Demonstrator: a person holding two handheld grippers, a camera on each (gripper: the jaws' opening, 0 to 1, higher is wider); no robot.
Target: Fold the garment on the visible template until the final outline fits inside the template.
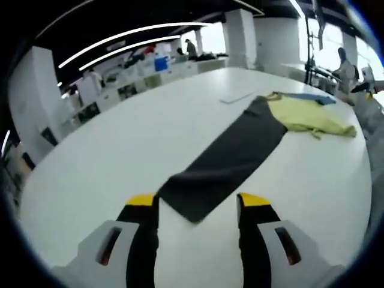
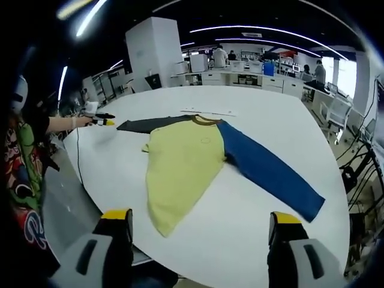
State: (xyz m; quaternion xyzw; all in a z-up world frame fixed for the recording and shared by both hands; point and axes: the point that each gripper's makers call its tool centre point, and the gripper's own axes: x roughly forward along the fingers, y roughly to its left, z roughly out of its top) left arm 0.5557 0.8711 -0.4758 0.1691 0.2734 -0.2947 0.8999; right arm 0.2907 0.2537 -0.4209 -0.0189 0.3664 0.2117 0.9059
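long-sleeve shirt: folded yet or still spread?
Spread. The yellow long-sleeve shirt lies flat on the white table, blue sleeve and dark grey sleeve both stretched out.

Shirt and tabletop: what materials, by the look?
Shirt: soft matte knit, probably cotton jersey; it lies limp with wrinkles, and the dark sleeve drapes flat. Table: smooth white hard surface, likely laminate or painted; faint sheen, no grain.

Yellow garment (image 2: 180, 174) with one dark grey sleeve (image 1: 225, 159) and one blue sleeve (image 2: 270, 174), spread flat on white table (image 2: 288, 120).
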